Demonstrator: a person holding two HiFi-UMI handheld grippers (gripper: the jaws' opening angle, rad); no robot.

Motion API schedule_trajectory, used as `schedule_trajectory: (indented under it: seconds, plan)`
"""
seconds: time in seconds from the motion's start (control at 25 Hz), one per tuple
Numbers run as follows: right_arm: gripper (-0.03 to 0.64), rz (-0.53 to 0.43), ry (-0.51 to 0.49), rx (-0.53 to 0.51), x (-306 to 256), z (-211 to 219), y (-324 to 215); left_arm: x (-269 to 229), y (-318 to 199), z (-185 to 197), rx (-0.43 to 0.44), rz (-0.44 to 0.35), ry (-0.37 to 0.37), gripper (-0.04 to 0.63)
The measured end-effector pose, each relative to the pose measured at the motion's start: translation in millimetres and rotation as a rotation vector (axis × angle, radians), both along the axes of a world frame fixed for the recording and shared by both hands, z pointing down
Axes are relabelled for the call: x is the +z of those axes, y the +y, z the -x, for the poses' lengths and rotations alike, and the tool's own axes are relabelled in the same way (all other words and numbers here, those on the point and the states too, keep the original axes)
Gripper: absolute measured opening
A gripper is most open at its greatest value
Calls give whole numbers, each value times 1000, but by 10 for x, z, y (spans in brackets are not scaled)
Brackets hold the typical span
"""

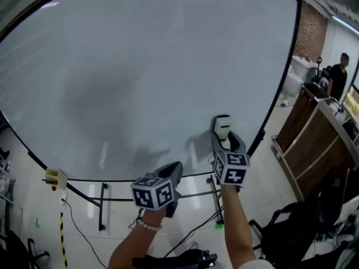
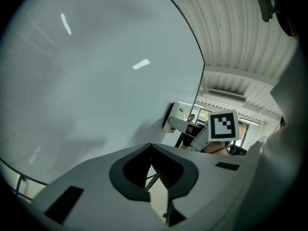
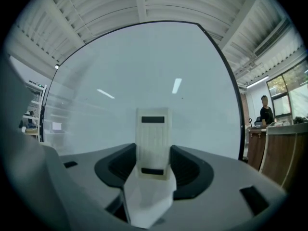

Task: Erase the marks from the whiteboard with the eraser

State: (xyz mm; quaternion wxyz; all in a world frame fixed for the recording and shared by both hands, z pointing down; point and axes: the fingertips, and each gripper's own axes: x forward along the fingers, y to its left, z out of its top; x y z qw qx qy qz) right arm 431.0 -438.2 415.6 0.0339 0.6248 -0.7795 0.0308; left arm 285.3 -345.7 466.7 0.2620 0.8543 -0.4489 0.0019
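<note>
Right gripper (image 1: 226,140) was clamped on a white eraser (image 1: 223,126), low on the whiteboard (image 1: 140,66) near its right edge. Eraser's working face was hidden; contact with the board could not be told. Left gripper (image 1: 177,167) had its jaws together, empty, at the board's lower edge. Board's top and left were cut off; marks were not discernible. Person (image 1: 338,76) stood beyond the table (image 1: 314,130), far right.
</note>
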Motion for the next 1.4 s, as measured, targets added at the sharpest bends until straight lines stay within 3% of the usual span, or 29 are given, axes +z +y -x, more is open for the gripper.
schedule_trajectory:
  seconds: [0.28,0.52,1.2,1.4]
  plan:
    - [244,8,3,-59,64,886,136,0,189,807,-84,2,42,-13]
    - [244,3,15,-107,-5,1765,283,-42,422,1457,-129,16,34,-12]
    - [244,10,51,-88,87,4018,647,-235,874,3850,-225,4,50,-12]
    - [244,23,37,-88,108,4653,748,-243,1034,4392,-223,13,49,-13]
